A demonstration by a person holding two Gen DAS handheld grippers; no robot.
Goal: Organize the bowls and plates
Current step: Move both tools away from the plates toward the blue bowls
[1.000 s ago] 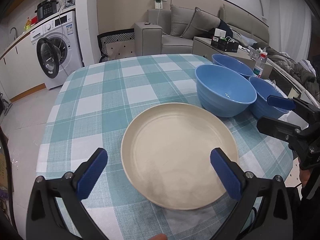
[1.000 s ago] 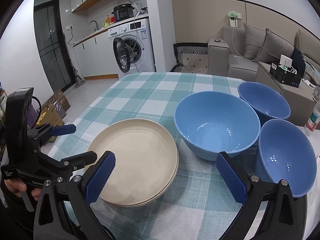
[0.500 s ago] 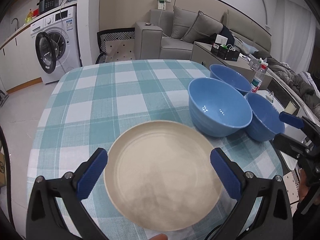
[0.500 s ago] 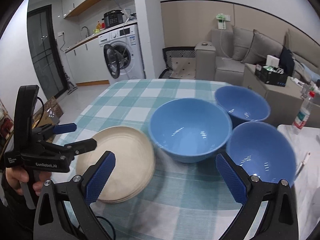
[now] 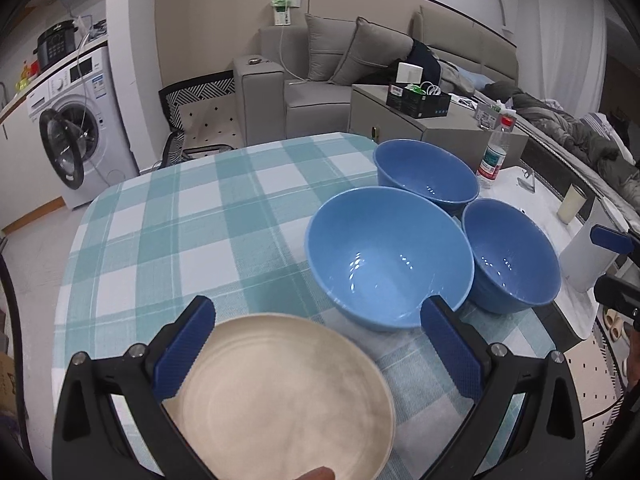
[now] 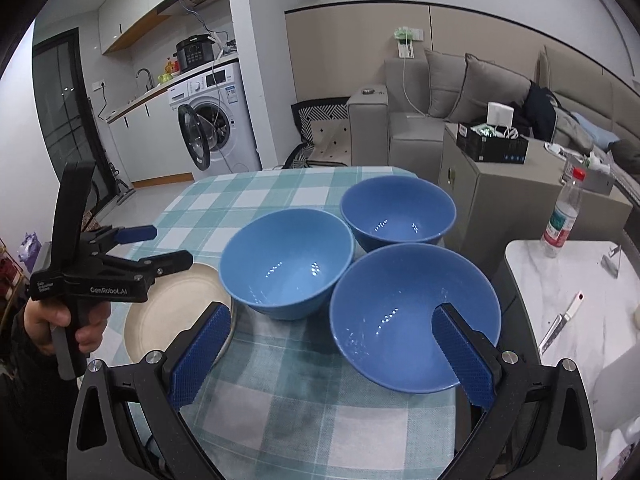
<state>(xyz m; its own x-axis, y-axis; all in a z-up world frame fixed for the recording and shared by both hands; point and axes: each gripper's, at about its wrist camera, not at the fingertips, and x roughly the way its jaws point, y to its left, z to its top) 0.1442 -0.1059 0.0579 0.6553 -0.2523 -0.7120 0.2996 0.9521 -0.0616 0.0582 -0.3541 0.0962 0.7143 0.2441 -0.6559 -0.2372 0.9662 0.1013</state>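
A cream plate (image 5: 280, 392) lies on the checked tablecloth (image 5: 180, 232) at the near edge, below my open, empty left gripper (image 5: 316, 344). Three blue bowls stand in a cluster to its right: a large one (image 5: 388, 264), one behind it (image 5: 426, 174) and one at the right (image 5: 512, 256). In the right wrist view my open, empty right gripper (image 6: 332, 356) hovers over the nearest bowl (image 6: 412, 312), with the large bowl (image 6: 286, 260), the far bowl (image 6: 398, 212) and the plate (image 6: 176, 304) beyond. The left gripper (image 6: 160, 246) shows there above the plate.
A water bottle (image 6: 562, 216) stands on a white marble side table (image 6: 580, 320) to the right, with a knife (image 6: 560, 326) on it. A washing machine (image 6: 212, 120) and a grey sofa (image 6: 460, 96) stand beyond the table.
Both grippers have pulled back and swung right. The plate has slid lower in the left view, and the bowls are now centred in the right view. Both grippers stay open.
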